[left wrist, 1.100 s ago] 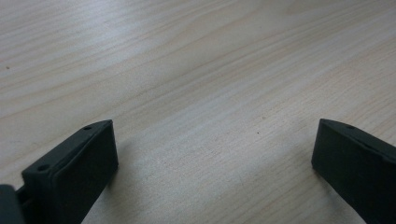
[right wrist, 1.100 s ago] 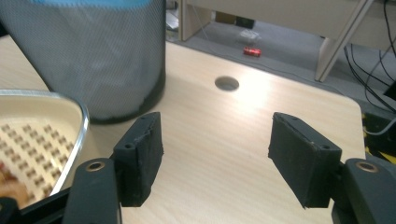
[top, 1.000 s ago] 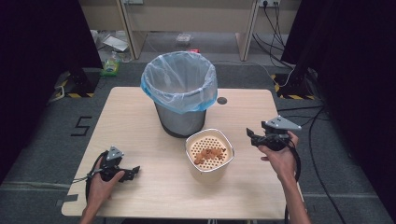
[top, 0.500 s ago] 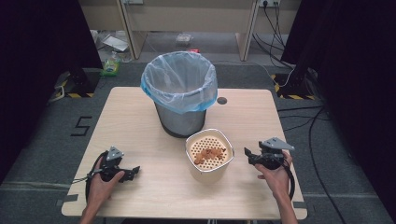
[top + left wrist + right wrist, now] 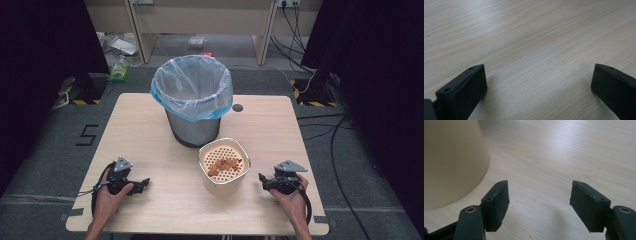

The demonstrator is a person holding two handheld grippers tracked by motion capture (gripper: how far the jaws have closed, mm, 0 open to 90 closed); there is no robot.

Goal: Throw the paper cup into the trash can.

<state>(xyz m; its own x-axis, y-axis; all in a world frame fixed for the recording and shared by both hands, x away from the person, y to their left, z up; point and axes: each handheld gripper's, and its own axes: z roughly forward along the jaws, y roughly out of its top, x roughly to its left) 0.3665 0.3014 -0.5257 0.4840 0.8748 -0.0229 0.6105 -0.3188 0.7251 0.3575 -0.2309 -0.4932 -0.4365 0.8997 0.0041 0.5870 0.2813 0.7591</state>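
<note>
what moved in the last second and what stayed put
The right tool came down from a raised spot near the table's right edge, toward the person, and now sits low on the light wooden table beside the cream perforated-lid container, jaws open, holding nothing. The left tool, the container and the grey bin with blue liner stayed where they were.

Lab, dark curtains [image 5: 45,60], floor hazard tape [image 5: 305,103], trailing cables [image 5: 292,22]
</note>
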